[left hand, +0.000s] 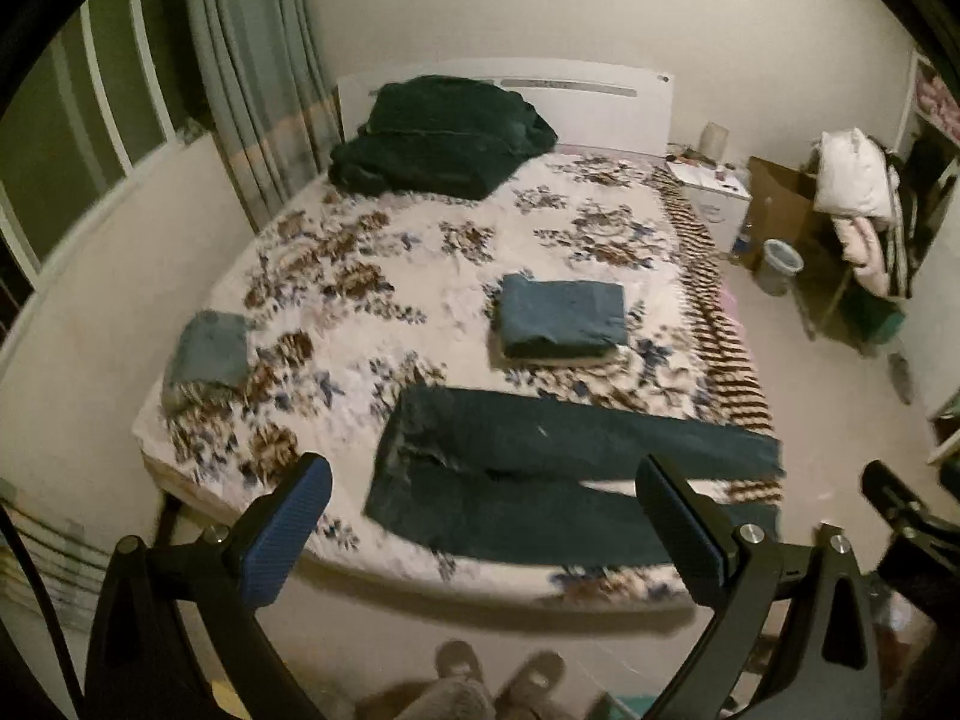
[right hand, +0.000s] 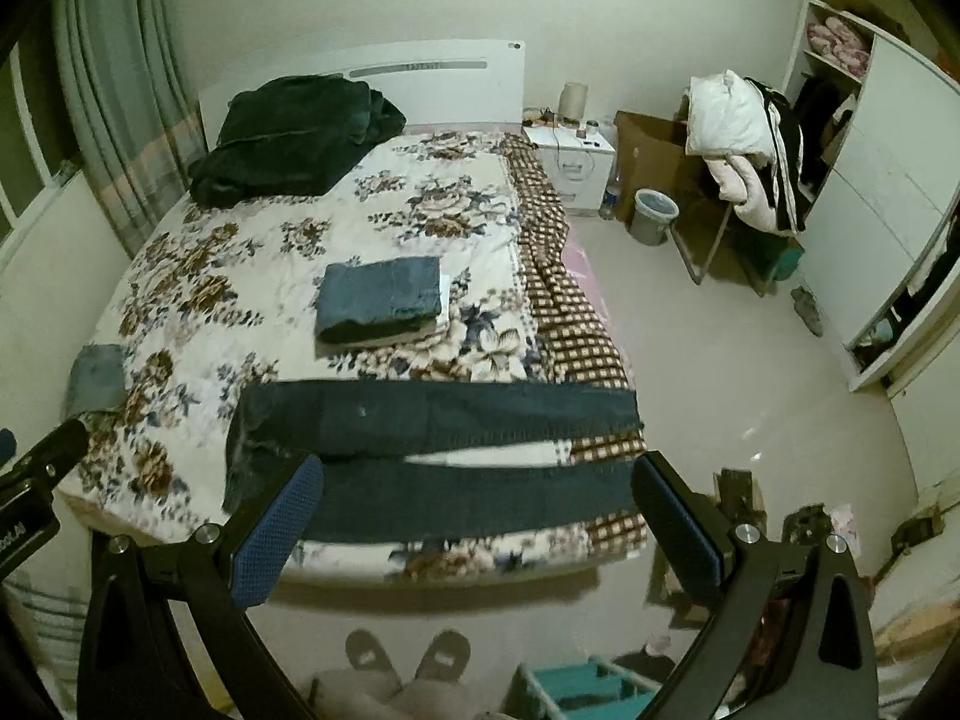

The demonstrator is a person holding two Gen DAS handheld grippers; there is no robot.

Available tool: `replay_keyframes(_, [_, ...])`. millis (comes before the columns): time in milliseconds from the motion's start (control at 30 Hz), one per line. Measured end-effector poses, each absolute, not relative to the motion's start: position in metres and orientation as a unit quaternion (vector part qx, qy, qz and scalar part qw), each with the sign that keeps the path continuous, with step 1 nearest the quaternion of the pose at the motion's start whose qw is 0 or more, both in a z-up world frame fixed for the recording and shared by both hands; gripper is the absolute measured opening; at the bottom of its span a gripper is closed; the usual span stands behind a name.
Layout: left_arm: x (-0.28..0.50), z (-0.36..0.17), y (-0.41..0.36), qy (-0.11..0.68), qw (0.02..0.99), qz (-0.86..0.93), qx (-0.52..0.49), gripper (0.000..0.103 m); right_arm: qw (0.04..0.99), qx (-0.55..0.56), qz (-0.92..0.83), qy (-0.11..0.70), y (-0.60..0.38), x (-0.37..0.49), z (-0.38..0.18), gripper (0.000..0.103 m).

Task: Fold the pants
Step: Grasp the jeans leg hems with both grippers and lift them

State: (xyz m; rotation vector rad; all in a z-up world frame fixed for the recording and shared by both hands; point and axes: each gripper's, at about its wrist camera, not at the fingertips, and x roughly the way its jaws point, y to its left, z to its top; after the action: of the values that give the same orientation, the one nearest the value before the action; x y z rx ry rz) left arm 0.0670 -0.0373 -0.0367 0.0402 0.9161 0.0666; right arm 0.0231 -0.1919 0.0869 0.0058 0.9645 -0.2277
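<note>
At lower centre of the left wrist view, dark jeans [left hand: 540,480] lay flat across the bed [left hand: 420,252], waistband left, legs splayed rightward. Denim looked heavy, limp (seams stiffer); the waistband and hems seemed best holds. Left gripper [left hand: 486,540] and right gripper [right hand: 480,534] hovered, jaws apart, empty.

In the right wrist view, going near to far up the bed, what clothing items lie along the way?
Dark blue pants spread flat across the foot of the bed → folded blue jeans stacked on a pale folded garment → dark green heaped blanket by the white headboard.
</note>
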Motion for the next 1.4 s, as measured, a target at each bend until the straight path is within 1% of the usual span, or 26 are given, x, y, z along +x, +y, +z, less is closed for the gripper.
replay_keyframes(133, [0.124, -0.08, -0.05, 0.463, 0.885, 0.03, 0.039, 0.103, 0.871, -0.007, -0.114, 0.478, -0.205, 0.085, 0.046, 0.103])
replay_keyframes(267, [0.181, -0.126, -0.065, 0.486, 0.871, 0.021, 0.069, 0.103, 0.862, -0.015, -0.113, 0.494, -0.223, 0.158, -0.017, 0.103])
replay_keyframes(400, [0.248, -0.187, -0.079, 0.513, 0.853, -0.007, 0.095, 0.103, 0.839, -0.032, -0.12, 0.53, -0.243, 0.243, -0.109, 0.103])
replay_keyframes(500, [0.299, -0.246, -0.093, 0.527, 0.84, -0.028, 0.123, 0.103, 0.807, -0.022, -0.121, 0.578, -0.263, 0.302, -0.197, 0.103])
replay_keyframes(567, [0.325, -0.286, -0.101, 0.538, 0.83, -0.035, 0.144, 0.103, 0.792, -0.028, -0.115, 0.599, -0.272, 0.326, -0.245, 0.103])
replay_keyframes(600, [0.336, -0.301, -0.103, 0.545, 0.824, -0.037, 0.152, 0.103, 0.779, -0.046, -0.109, 0.616, -0.276, 0.343, -0.282, 0.103])
replay_keyframes(633, [0.35, -0.327, -0.109, 0.553, 0.815, -0.038, 0.166, 0.103, 0.77, -0.061, -0.108, 0.626, -0.278, 0.353, -0.304, 0.103])
replay_keyframes(700, [0.375, -0.381, -0.125, 0.576, 0.792, -0.037, 0.2, 0.103, 0.738, -0.112, -0.105, 0.658, -0.284, 0.377, -0.368, 0.103])
replay_keyframes(833, [0.405, -0.468, -0.154, 0.597, 0.756, -0.055, 0.262, 0.103, 0.689, -0.186, -0.068, 0.697, -0.301, 0.402, -0.465, 0.103])
replay_keyframes(933, [0.419, -0.524, -0.17, 0.61, 0.722, -0.084, 0.314, 0.103, 0.654, -0.237, -0.038, 0.717, -0.314, 0.419, -0.524, 0.103])
replay_keyframes(1000, [0.425, -0.553, -0.176, 0.622, 0.698, -0.105, 0.34, 0.103, 0.63, -0.25, -0.024, 0.735, -0.328, 0.429, -0.558, 0.1])
replay_keyframes(1067, [0.429, -0.575, -0.181, 0.634, 0.675, -0.123, 0.356, 0.102, 0.615, -0.217, -0.007, 0.758, -0.342, 0.442, -0.58, 0.099])
replay_keyframes(1100, [0.43, -0.58, -0.181, 0.639, 0.668, -0.128, 0.36, 0.101, 0.608, -0.191, 0.004, 0.77, -0.35, 0.449, -0.589, 0.096])
replay_keyframes(1133, [0.432, -0.586, -0.181, 0.646, 0.66, -0.136, 0.359, 0.095, 0.605, -0.171, 0.015, 0.778, -0.357, 0.454, -0.594, 0.095])
replay_keyframes(1167, [0.433, -0.589, -0.181, 0.653, 0.654, -0.147, 0.351, 0.088, 0.603, -0.157, 0.025, 0.782, -0.362, 0.456, -0.596, 0.091])
replay_keyframes(1200, [0.435, -0.591, -0.18, 0.667, 0.647, -0.165, 0.331, 0.063, 0.606, -0.139, 0.036, 0.783, -0.367, 0.459, -0.596, 0.084])
replay_keyframes(1233, [0.436, -0.589, -0.179, 0.681, 0.641, -0.186, 0.302, 0.046, 0.616, -0.131, 0.043, 0.776, -0.37, 0.461, -0.593, 0.078])
replay_keyframes(1267, [0.434, -0.584, -0.181, 0.68, 0.64, -0.196, 0.299, 0.039, 0.623, -0.127, 0.047, 0.77, -0.372, 0.462, -0.59, 0.06])
replay_keyframes(1300, [0.432, -0.58, -0.183, 0.676, 0.64, -0.204, 0.304, 0.022, 0.632, -0.111, 0.055, 0.765, -0.376, 0.462, -0.585, 0.036])
replay_keyframes(1333, [0.427, -0.574, -0.186, 0.668, 0.642, -0.209, 0.313, 0.015, 0.635, -0.101, 0.057, 0.764, -0.378, 0.461, -0.582, 0.025])
replay_keyframes(1367, [0.423, -0.567, -0.187, 0.658, 0.65, -0.207, 0.32, 0.013, 0.642, -0.095, 0.055, 0.759, -0.381, 0.46, -0.579, 0.007])
replay_keyframes(1400, [0.42, -0.565, -0.189, 0.654, 0.653, -0.205, 0.322, 0.009, 0.649, -0.089, 0.056, 0.754, -0.383, 0.459, -0.575, 0.005])
